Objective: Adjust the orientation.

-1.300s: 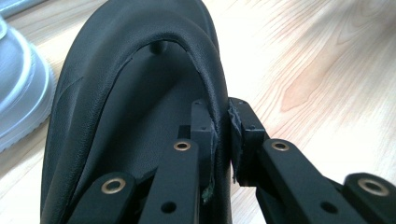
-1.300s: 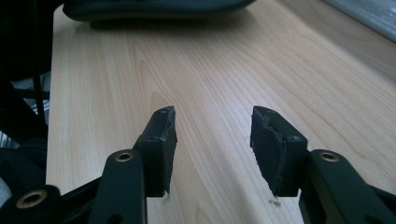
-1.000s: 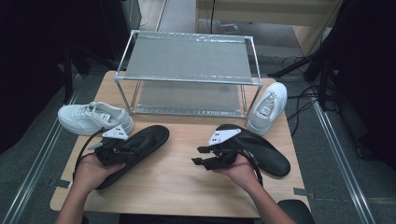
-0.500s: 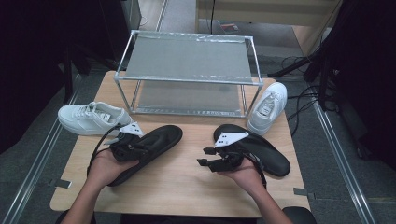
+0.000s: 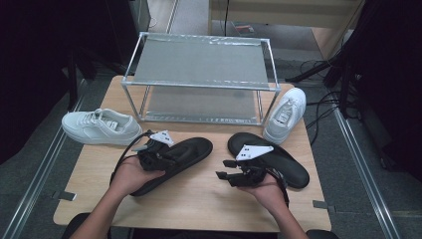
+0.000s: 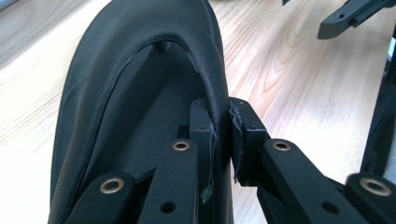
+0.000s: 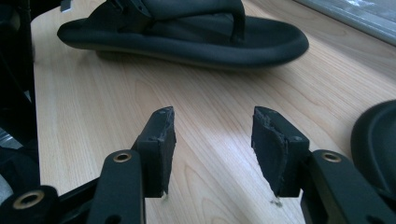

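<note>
White shoe (image 5: 101, 127): being kept on the table (image 5: 199, 199), left of the rack (image 5: 199, 89), outside it. Rack: two mesh shelves, nothing being held on either. Left gripper (image 5: 158, 152): its jaws are being pressed nearly together on the strap of the left sandal (image 5: 174, 162), which is lying on the table just before the rack. Right gripper (image 5: 231, 172): jaws being held apart, nothing between them. Right sandal (image 5: 283, 164): lying beside that hand. Second white shoe (image 5: 284, 114): being leaned at the rack's right post.
</note>
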`<state>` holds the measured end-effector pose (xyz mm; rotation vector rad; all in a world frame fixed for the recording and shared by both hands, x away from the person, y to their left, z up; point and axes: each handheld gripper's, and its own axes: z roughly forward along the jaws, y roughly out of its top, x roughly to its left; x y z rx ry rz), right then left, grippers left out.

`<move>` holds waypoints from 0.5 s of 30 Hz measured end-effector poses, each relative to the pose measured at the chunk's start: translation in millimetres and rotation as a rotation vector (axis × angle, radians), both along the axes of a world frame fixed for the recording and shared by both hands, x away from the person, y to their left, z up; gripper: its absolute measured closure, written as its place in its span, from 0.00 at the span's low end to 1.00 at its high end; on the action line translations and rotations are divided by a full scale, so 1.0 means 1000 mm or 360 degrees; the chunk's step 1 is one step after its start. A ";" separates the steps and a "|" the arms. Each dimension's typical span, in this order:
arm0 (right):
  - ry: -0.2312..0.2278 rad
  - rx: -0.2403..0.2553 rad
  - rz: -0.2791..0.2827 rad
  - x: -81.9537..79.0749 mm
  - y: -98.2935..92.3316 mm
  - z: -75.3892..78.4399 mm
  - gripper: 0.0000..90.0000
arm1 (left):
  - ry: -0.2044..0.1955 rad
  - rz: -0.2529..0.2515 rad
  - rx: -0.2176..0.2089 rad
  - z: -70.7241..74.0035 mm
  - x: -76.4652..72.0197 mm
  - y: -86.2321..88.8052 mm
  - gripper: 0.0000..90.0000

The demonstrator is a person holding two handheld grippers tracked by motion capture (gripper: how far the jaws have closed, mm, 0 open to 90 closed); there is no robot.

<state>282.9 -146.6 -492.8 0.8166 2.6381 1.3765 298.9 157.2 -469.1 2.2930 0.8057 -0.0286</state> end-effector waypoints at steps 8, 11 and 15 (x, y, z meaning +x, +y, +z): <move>-0.0008 0.0000 -0.0030 -0.003 -0.003 -0.002 0.57 | 0.0025 -0.0038 0.0000 -0.012 0.006 -0.030 0.90; -0.0003 0.0007 -0.0047 -0.002 -0.001 -0.004 0.57 | 0.0032 -0.0026 -0.0007 -0.018 0.009 -0.036 0.90; -0.0006 -0.0004 -0.0052 -0.002 0.002 -0.006 0.57 | 0.0039 -0.0059 0.0002 -0.025 0.009 -0.042 0.90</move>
